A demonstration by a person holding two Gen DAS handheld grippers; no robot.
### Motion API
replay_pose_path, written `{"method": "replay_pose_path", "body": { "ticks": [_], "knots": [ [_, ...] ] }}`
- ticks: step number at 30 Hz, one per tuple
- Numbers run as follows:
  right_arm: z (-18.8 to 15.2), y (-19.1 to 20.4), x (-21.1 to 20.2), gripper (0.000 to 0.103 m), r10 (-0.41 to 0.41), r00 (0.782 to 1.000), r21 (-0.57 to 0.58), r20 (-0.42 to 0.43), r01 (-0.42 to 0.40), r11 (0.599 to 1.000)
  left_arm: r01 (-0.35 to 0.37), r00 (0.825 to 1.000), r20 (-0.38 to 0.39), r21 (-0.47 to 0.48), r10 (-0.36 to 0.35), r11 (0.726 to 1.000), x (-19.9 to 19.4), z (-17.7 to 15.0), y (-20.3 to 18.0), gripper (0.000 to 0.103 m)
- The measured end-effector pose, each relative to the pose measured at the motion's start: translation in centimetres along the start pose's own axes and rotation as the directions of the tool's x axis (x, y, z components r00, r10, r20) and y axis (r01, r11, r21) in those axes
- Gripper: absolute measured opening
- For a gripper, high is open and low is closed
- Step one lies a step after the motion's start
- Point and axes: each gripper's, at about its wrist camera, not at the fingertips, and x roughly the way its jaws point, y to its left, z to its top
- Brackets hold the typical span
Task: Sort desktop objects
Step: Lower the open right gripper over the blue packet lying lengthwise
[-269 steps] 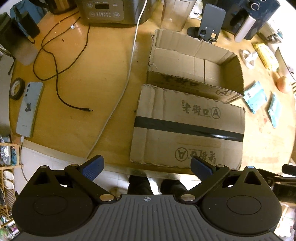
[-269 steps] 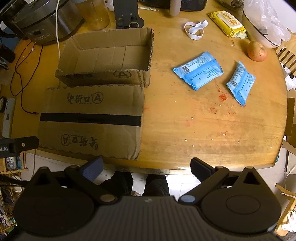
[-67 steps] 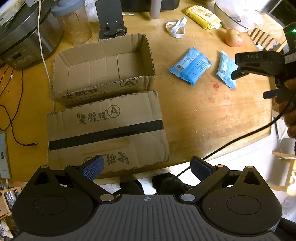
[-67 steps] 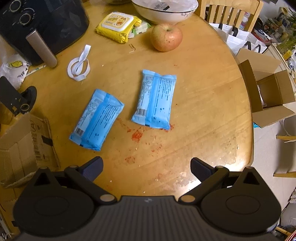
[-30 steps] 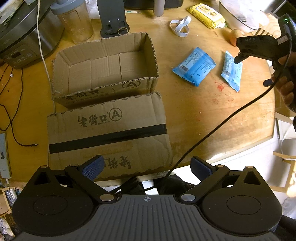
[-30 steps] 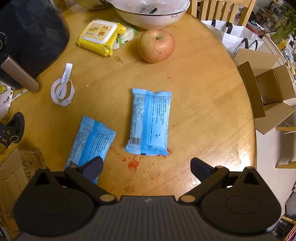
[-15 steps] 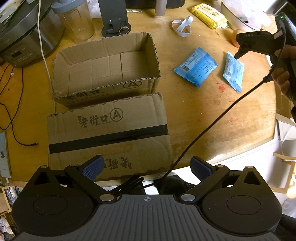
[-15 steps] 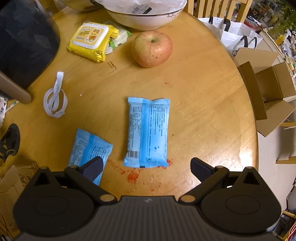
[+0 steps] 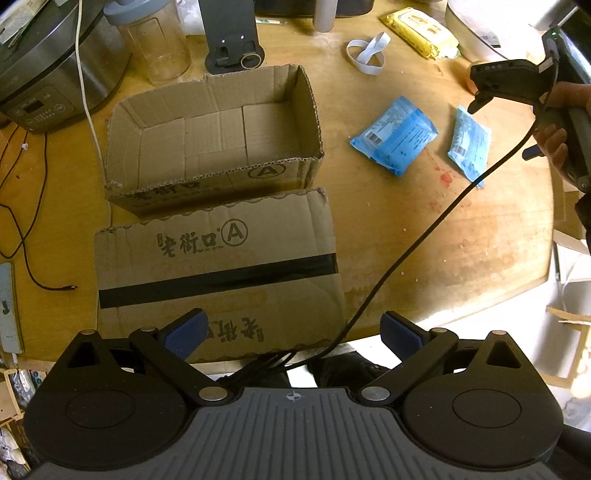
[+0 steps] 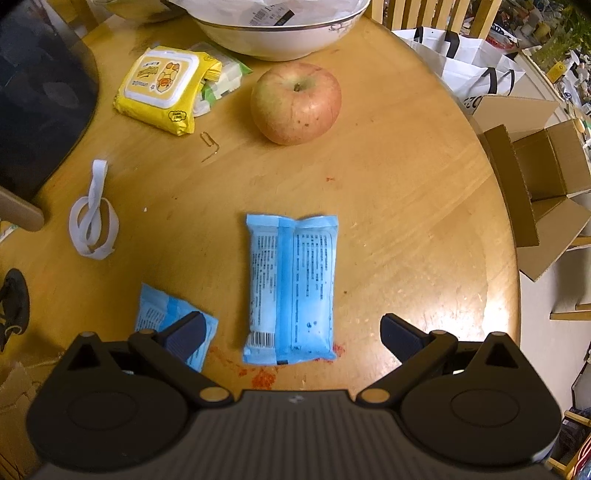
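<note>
Two blue packets lie flat on the wooden table (image 10: 406,206), well outside the open cardboard box (image 9: 210,136), whose floor shows bare; in the right wrist view one blue packet (image 10: 291,288) sits dead centre, long axis running from 12 to 6 o'clock, and the second blue packet (image 10: 162,317) lies at about 8 o'clock, half hidden behind a finger. The right gripper (image 10: 291,328) hangs just above the centred packet with its claw spread wide and nothing in it, each finger standing clear of a long edge; the left gripper (image 9: 291,328) is likewise wide and empty, held back over the flattened cardboard sheet (image 9: 218,266) at the table's near edge.

By my judgement the step in hand is the approach to the centred packet; the next move calls for a straight descent until the pads flank the packet's long sides, then a squeeze across its narrow width; the wrapper looks soft and slick, so a grip near the middle seems safer than one at a crimped end; the box lies toward 9 o'clock from here.

Counted: two blue packets; one open box; one flat sheet; one apple (image 10: 295,103) at 12 o'clock; one yellow wipes pack (image 10: 162,88) at 11 o'clock; one white strap loop (image 10: 94,214) at 9 o'clock; one paper clip (image 10: 209,142); one white bowl (image 10: 280,33).
</note>
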Motion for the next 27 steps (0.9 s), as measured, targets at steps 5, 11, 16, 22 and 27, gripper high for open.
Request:
{"method": "replay_pose_path", "body": {
  "ticks": [5, 11, 16, 22, 27],
  "knots": [
    [0.8, 0.1, 0.7, 0.103, -0.005, 1.0, 0.007, -0.008, 0.005, 1.0, -0.001, 1.0, -0.005, -0.007, 0.001, 1.0, 0.2, 0.2, 0.1, 0.102],
    [1.9, -0.1, 1.3, 0.103, -0.007, 1.0, 0.017, -0.018, 0.008, 1.0, -0.001, 1.0, -0.008, -0.006, 0.001, 1.0, 0.2, 0.6, 0.0, 0.102],
    [2.5, -0.2, 1.7, 0.103, -0.006, 1.0, 0.024, -0.02, 0.006, 1.0, 0.0, 1.0, -0.012, -0.01, 0.0, 1.0, 0.3, 0.8, 0.0, 0.102],
    [2.8, -0.3, 2.7, 0.103, -0.007, 1.0, 0.03, -0.03, 0.008, 1.0, -0.003, 1.0, -0.013, -0.014, 0.003, 1.0, 0.3, 1.1, 0.0, 0.102],
    [2.7, -0.3, 3.9, 0.103, -0.009, 0.999, 0.034, -0.039, 0.01, 0.999, -0.005, 1.0, -0.017, -0.015, 0.005, 1.0, 0.5, 1.3, -0.2, 0.102]
  ]
}}
